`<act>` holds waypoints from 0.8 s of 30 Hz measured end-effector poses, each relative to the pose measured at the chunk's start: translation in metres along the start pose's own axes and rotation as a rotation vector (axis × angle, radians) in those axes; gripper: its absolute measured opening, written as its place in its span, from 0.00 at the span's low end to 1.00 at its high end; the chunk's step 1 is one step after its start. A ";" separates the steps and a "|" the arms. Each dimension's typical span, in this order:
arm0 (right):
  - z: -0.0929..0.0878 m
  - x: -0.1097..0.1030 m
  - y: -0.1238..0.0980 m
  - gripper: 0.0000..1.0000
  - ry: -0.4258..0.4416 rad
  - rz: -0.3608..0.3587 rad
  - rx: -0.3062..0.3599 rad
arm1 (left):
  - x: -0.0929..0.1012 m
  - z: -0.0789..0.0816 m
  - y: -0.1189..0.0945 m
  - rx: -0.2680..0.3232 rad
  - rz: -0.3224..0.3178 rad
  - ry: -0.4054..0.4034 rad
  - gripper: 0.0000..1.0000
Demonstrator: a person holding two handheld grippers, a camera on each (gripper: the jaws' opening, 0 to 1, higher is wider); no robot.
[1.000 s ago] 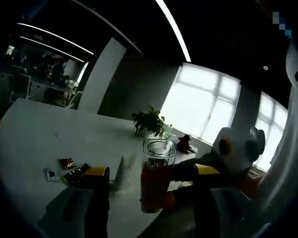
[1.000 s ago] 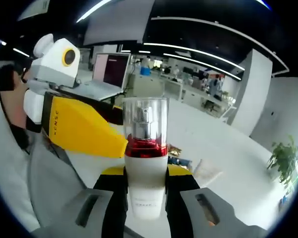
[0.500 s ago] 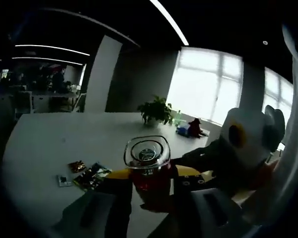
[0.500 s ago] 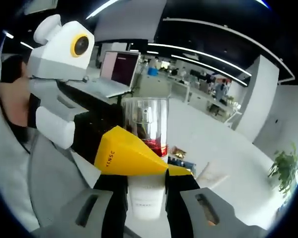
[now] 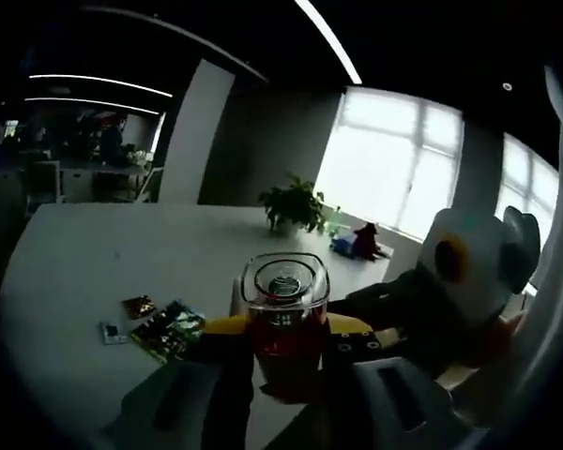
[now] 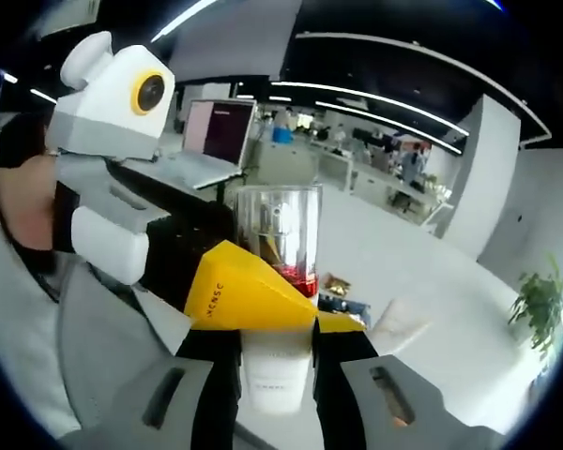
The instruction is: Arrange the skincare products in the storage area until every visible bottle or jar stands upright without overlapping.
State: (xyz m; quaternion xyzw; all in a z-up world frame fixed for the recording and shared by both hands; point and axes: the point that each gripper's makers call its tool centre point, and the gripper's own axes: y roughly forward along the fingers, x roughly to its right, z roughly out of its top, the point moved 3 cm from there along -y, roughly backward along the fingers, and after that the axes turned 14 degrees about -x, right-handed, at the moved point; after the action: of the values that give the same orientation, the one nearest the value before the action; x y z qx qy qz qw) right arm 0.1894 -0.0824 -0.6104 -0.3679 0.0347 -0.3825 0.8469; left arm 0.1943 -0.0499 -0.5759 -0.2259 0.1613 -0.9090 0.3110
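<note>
A skincare bottle with a clear cap, a red band and a white body is held upright in the air above the table. My right gripper is shut on its white lower body. My left gripper reaches in from the left, one yellow jaw crossing in front of the red band. In the left gripper view the same bottle sits between the jaws of my left gripper, whose yellow tips press on both its sides. The right gripper comes in there from the right, under the bottle.
The white table holds some small sachets and a white tube lying flat. A potted plant and a red toy stand at its far edge. A laptop is behind, with a person at the left.
My left gripper has swung in from beside the bottle, and its jaws have narrowed around the red band. The right gripper has kept its hold on the white body.
</note>
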 end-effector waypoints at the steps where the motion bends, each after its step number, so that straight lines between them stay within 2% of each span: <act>1: 0.001 -0.001 0.000 0.28 0.006 0.005 0.002 | 0.000 0.001 -0.001 -0.008 -0.012 -0.003 0.22; 4: 0.004 -0.003 -0.001 0.28 0.024 0.030 0.020 | -0.001 0.002 -0.003 -0.034 -0.028 0.017 0.22; 8: 0.007 -0.005 -0.002 0.29 0.025 0.075 0.038 | 0.002 0.004 -0.006 -0.076 -0.067 0.099 0.22; 10: 0.009 -0.011 -0.004 0.30 -0.018 0.134 0.058 | 0.002 0.003 -0.008 -0.104 -0.089 0.148 0.22; 13: 0.009 -0.013 -0.009 0.30 0.001 0.228 0.102 | 0.005 0.002 -0.010 -0.139 -0.130 0.221 0.22; 16: 0.009 -0.013 -0.014 0.31 -0.031 0.270 0.126 | 0.014 0.004 -0.012 -0.163 -0.182 0.295 0.22; 21: 0.011 -0.014 -0.023 0.31 -0.044 0.391 0.183 | 0.022 0.007 -0.015 -0.176 -0.244 0.352 0.22; 24: 0.011 -0.013 -0.029 0.31 -0.087 0.461 0.204 | 0.021 0.007 -0.016 -0.184 -0.281 0.381 0.22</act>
State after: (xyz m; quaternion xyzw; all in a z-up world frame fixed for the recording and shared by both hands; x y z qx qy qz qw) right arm 0.1658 -0.0795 -0.5862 -0.2790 0.0426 -0.1644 0.9452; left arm 0.1748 -0.0521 -0.5563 -0.0980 0.2660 -0.9509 0.1239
